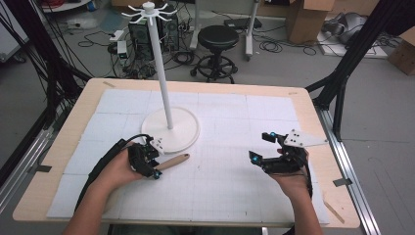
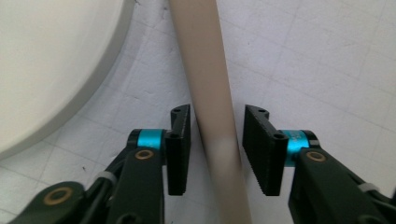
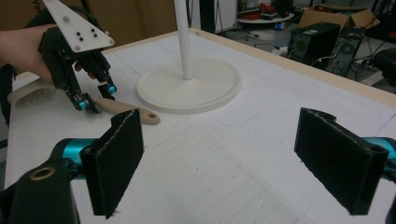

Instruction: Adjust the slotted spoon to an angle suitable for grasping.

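Observation:
A wooden utensil with a pale beige handle [image 1: 173, 161] lies on the white gridded mat just in front of the stand's round base [image 1: 186, 139]. My left gripper [image 1: 152, 172] points down over it. In the left gripper view the handle [image 2: 201, 60] runs up between the jaws of the left gripper [image 2: 217, 119], with a thin gap on each side. The right gripper view shows the left gripper [image 3: 95, 97] astride the handle [image 3: 135, 113]. My right gripper [image 1: 260, 147] hovers at the right of the mat, and in its own view [image 3: 233, 154] the jaws are wide apart with nothing between them.
A tall white stand with a pole [image 1: 161, 73] and hooked arms on top rises from the base [image 3: 196, 91] at mid-table. The wooden table edge [image 1: 303, 98] frames the mat. Beyond it stand a black stool [image 1: 218, 36], computer cases [image 1: 147, 34] and cardboard boxes.

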The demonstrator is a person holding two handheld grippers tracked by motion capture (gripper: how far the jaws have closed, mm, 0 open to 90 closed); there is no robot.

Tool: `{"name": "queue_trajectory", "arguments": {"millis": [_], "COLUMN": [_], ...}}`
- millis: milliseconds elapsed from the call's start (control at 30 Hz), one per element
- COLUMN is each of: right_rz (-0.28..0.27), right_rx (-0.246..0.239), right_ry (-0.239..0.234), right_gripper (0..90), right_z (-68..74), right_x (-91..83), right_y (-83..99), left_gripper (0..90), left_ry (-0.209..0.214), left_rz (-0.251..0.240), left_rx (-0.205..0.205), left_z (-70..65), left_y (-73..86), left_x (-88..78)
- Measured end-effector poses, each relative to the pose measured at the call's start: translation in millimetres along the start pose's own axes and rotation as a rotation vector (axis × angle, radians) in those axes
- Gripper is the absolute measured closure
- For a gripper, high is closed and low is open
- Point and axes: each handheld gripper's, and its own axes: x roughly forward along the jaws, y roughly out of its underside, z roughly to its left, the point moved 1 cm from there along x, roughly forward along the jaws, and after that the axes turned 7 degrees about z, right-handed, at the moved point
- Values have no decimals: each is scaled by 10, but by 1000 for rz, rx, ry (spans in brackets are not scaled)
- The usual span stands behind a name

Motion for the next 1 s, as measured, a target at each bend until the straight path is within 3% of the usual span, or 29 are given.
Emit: {"name": "queue_trajectory", "arguments": {"millis": [467, 600, 767, 1000], "right_rz": [8, 12, 12, 14], "right_rx": [0, 0, 0, -1], "right_ry": [-3, -5, -6, -7], "right_gripper": [149, 149, 149, 150], "right_z": [6, 4, 5, 11], "right_x": [20, 26, 29, 36], "right_y": [5, 9, 9, 8], "left_gripper": [721, 738, 743, 746], "left_ry": [2, 3, -20, -39], "left_rz": [-1, -24, -61, -153], "left_rx": [-27, -19, 23, 61], "left_z": [-24, -47, -97, -153], "left_y": [6, 8, 16, 12], "left_x": [-10, -33, -120, -349]}}
